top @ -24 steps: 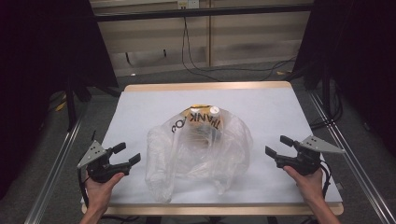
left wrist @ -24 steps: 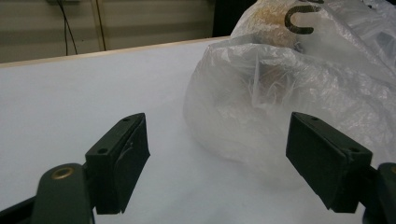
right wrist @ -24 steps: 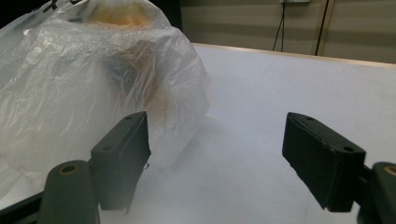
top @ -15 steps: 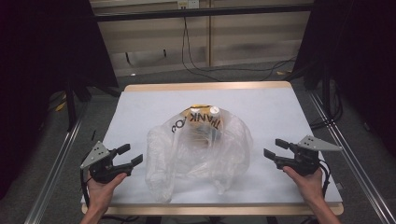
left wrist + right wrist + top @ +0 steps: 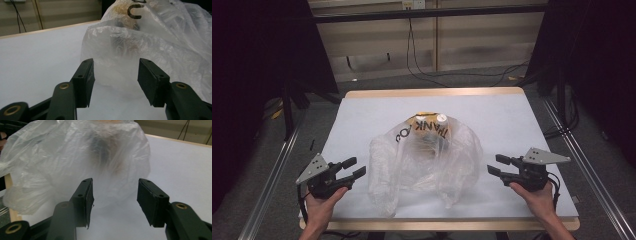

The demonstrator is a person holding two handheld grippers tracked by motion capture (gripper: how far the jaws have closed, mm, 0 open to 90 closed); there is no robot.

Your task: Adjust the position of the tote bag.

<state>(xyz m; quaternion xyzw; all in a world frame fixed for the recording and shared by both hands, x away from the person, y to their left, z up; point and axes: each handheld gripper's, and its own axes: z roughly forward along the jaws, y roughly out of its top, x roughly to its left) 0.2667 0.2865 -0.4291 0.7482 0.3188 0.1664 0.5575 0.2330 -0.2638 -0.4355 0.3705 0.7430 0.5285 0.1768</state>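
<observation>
A crumpled clear plastic bag with black lettering lies in the middle of the white table. Inside it I make out something yellow and a white cap. My left gripper is held low at the bag's left side, open and a short gap away from it. My right gripper is at the bag's right side, also open with nothing held. In the left gripper view the bag sits just beyond the open left gripper. In the right gripper view the bag rises behind the open right gripper.
The table has a wooden rim, and metal rails run along both its sides. Cables trail on the floor beyond the far edge. Bare white surface lies around the bag.
The right gripper has edged slightly left toward the bag and nearer the front edge. The left gripper has drifted slightly toward the front edge. The bag has not moved.
</observation>
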